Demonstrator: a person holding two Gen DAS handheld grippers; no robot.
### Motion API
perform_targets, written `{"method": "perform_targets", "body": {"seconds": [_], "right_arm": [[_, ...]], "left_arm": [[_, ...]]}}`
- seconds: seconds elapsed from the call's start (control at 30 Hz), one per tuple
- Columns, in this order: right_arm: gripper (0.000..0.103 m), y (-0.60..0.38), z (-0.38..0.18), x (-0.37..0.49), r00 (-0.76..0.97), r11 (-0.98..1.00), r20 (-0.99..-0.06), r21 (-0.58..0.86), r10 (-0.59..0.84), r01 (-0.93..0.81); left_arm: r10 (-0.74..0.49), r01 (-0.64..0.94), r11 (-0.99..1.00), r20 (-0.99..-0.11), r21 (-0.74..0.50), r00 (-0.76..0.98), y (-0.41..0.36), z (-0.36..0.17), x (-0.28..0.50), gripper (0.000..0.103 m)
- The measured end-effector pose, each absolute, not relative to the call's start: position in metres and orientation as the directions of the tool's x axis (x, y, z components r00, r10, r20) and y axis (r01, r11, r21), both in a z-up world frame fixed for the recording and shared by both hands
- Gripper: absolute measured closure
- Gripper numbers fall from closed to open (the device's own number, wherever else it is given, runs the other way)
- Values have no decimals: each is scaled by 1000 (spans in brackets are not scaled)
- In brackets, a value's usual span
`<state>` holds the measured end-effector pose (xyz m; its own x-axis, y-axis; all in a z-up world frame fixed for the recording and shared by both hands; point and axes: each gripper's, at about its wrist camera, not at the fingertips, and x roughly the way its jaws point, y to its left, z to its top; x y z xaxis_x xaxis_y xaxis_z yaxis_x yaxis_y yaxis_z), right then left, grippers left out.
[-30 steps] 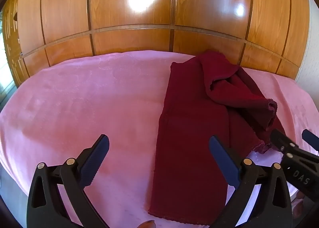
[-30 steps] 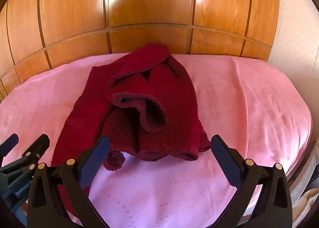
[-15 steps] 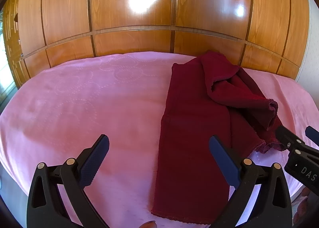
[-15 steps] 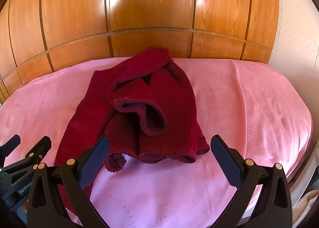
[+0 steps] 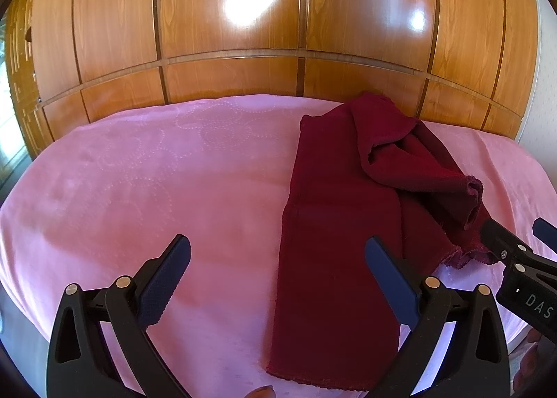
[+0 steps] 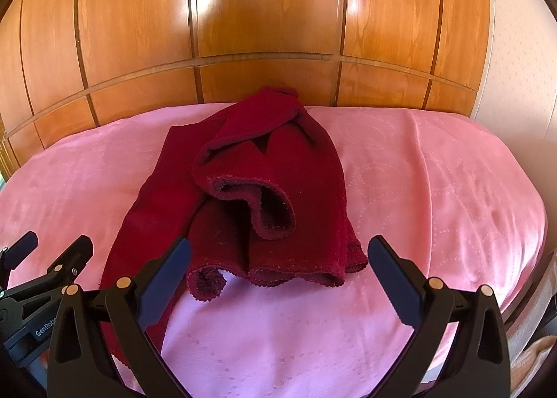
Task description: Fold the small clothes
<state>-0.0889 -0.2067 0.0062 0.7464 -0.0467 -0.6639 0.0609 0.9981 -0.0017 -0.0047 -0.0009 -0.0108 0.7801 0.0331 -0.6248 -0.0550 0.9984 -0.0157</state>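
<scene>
Glossy wood panelling (image 5: 226, 25) fills the upper half of both views, with 2 bright glare patches in the left wrist view. Below it a pink cover (image 5: 146, 182), stitched with dotted circles, spreads across the frame; its near edge is cut off by the frame.

The dark red garment (image 6: 278, 196) lies on the cover at centre frame in the right wrist view, right of centre in the left. Its left part lies flat; its right part is bunched, hiding its shape.

The left gripper (image 5: 278, 279) is empty, jaws spread wide over cover and garment. The right gripper (image 6: 278, 279) is likewise empty, jaws spread, near the garment's hem.
</scene>
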Motion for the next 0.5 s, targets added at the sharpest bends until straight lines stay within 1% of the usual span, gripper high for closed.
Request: {"method": "perform_targets", "body": {"seconds": [0.5], "right_arm": [[2,-206,7,-91,748,998,-662,1,-42,58]], "left_arm": [[40,-57,998,-629,-7,777,0,-8,-4,4]]}}
